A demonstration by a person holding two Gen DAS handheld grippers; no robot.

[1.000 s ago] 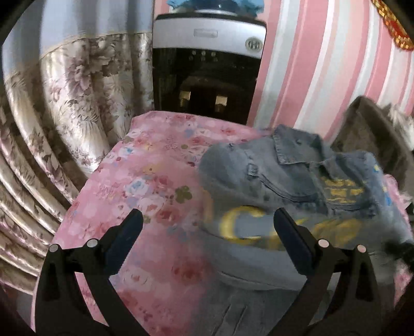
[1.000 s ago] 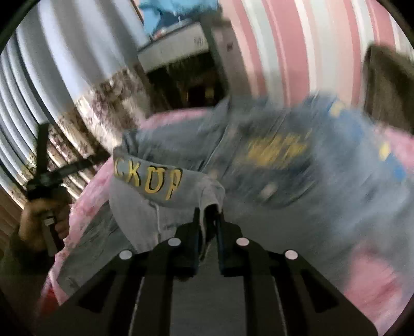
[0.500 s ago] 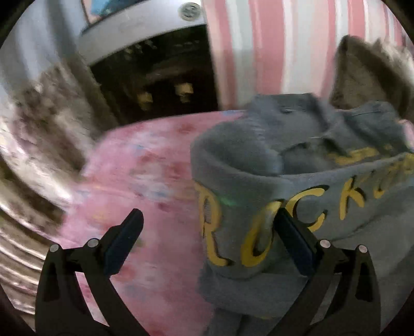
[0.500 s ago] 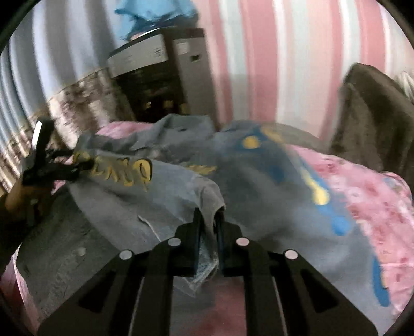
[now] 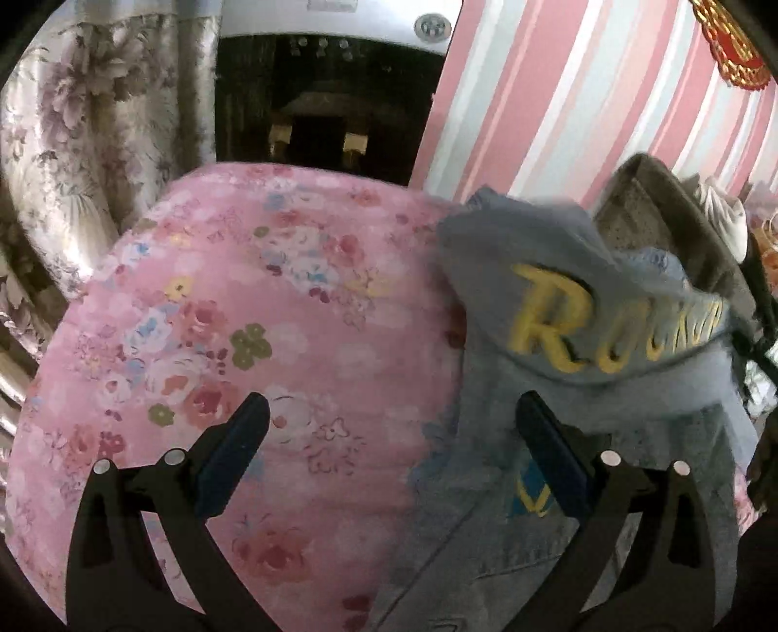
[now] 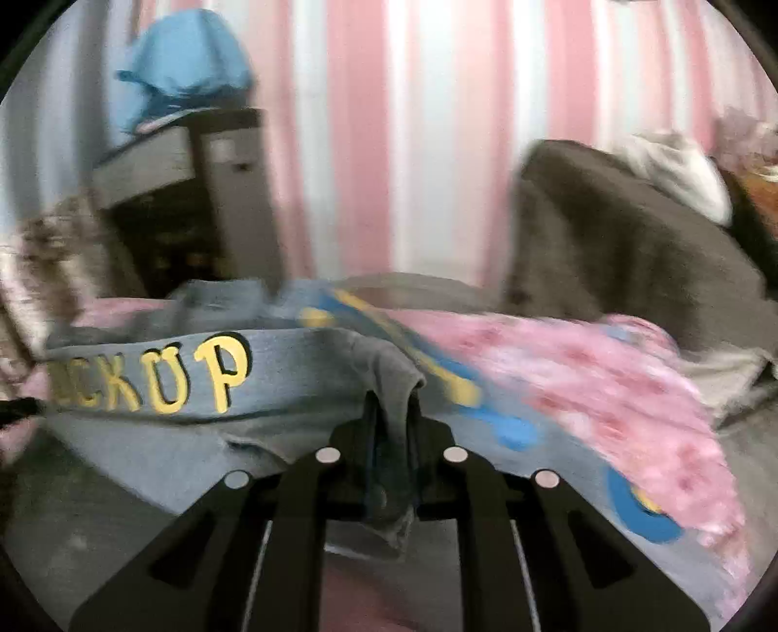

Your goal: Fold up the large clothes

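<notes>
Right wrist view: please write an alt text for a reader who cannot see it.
The right gripper is shut on a fold of a grey denim jacket with yellow letters, lifted above a pink floral bedcover. A pink striped wall stands behind.

Two close forward-facing wrist views, sharing the denim jacket (image 5: 583, 340).

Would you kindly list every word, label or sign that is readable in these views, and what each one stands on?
"ROCK": yellow letters on the denim jacket, left wrist view; the letters after it are blurred.
"CKUP": the same lettering in the right wrist view, near the right claw; its start is cut off.
Round emblem on the water dispenser: too small to read.
</notes>
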